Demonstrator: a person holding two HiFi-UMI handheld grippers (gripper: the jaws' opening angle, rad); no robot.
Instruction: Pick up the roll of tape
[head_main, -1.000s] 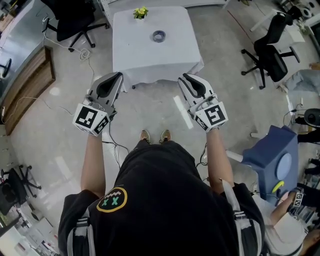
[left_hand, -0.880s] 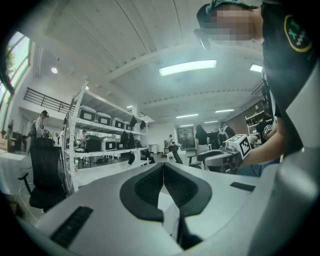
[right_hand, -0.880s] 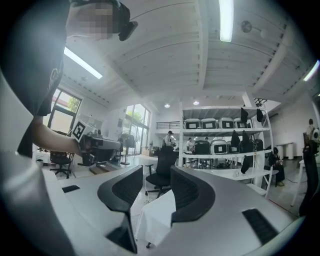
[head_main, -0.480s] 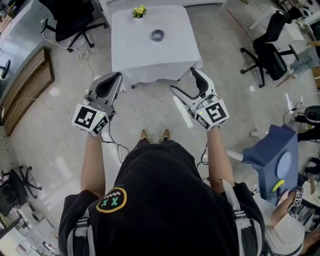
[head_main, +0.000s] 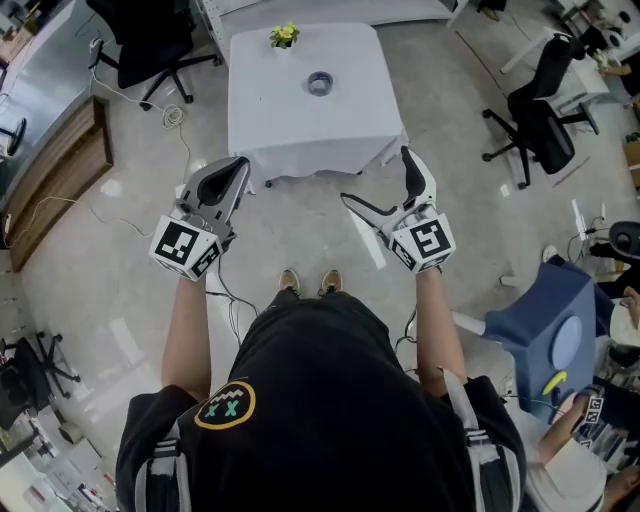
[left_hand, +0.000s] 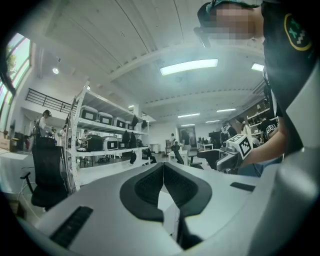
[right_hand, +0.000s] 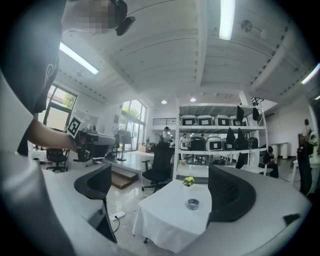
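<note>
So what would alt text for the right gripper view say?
The right gripper, its jaws just opened wide with nothing between them, frames a white-clothed table some way off, with the tape and a small yellow plant on it. Behind stand a black chair and shelves.

Left gripper (head_main: 238, 163): jaws together, held level.
Right gripper (head_main: 376, 176): jaws have just been opening, now wide apart, nothing between them.

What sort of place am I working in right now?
Probably an open office or lab workspace: rolling office chairs on a polished floor, shelving racks loaded with cases, and a cloth-covered table bearing the roll of tape.
</note>
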